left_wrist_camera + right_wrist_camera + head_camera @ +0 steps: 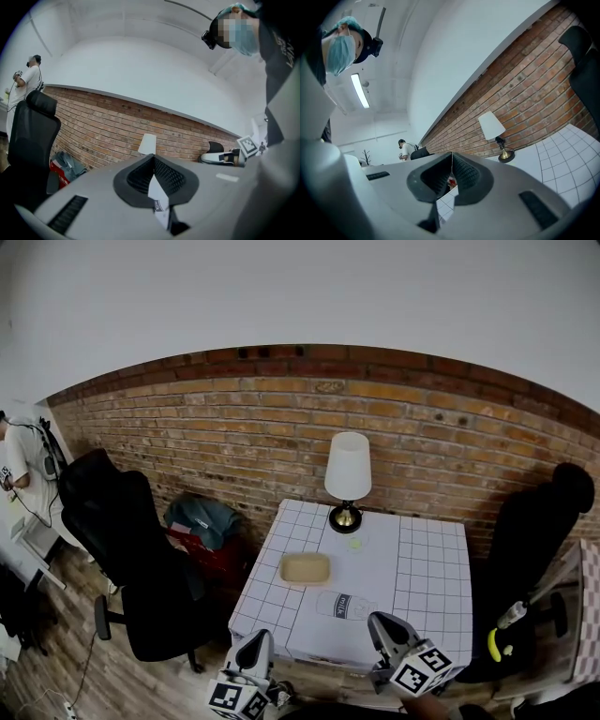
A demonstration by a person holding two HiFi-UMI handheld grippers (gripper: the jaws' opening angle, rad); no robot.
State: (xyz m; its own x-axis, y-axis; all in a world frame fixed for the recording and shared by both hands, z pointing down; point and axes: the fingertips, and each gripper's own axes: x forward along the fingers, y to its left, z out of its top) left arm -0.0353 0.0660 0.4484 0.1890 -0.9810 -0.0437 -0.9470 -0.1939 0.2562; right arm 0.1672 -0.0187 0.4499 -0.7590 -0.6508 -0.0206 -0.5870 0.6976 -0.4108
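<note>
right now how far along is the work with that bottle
Nothing looks done: the milk bottle lies on its side on the table, beside the empty tan dish. Nothing is in hand: left gripper and right gripper are both shut, empty, at the table's near edge. All handling is left.

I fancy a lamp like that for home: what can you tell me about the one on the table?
The lamp stands upright at the far edge of the table, close to the brick wall. It has a plain white, slightly tapered shade, a short dark stem and a round, shiny brass-coloured base. Only the table touches it; a small pale green thing lies just in front.
</note>
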